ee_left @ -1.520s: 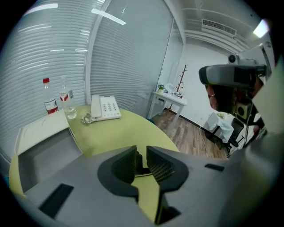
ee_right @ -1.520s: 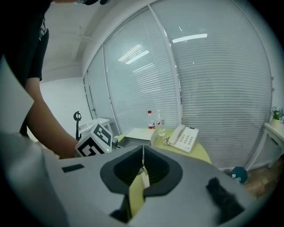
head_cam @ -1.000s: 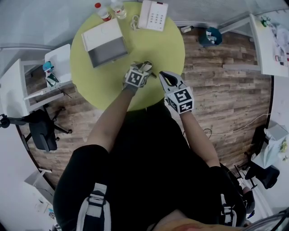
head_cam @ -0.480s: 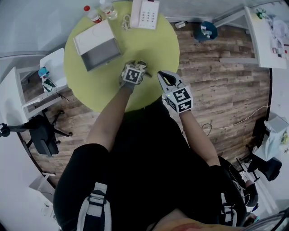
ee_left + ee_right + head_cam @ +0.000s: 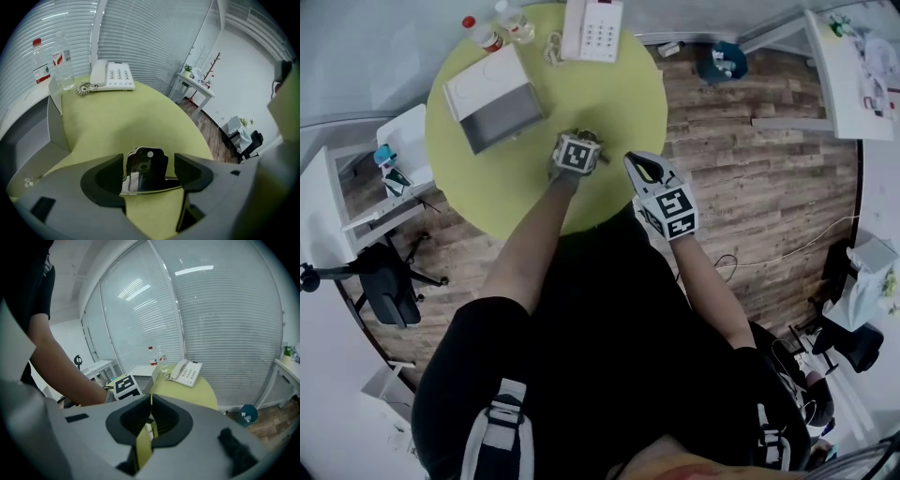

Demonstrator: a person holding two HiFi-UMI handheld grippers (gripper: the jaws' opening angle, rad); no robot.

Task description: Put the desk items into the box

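A small black clip-like item with a shiny metal part (image 5: 146,169) lies on the green round table (image 5: 609,103), near its front edge. My left gripper (image 5: 149,161) stands open around it, one jaw on each side, pads not pressing it. In the head view the left gripper (image 5: 579,141) hides the item. The open grey and white box (image 5: 492,98) sits on the table to the left, and its wall (image 5: 54,126) shows beside the left jaw. My right gripper (image 5: 645,167) hangs shut and empty just off the table's near right edge; in its own view the right gripper (image 5: 151,416) shows its jaws touching.
A white desk phone (image 5: 592,28) with a coiled cord rests at the table's far edge. Two water bottles (image 5: 487,28) stand behind the box. White desks (image 5: 403,150) and a black chair (image 5: 389,272) stand to the left, over a wooden floor (image 5: 750,169).
The head view has shifted a little. Both grippers keep nearly the same places over the table's near edge.
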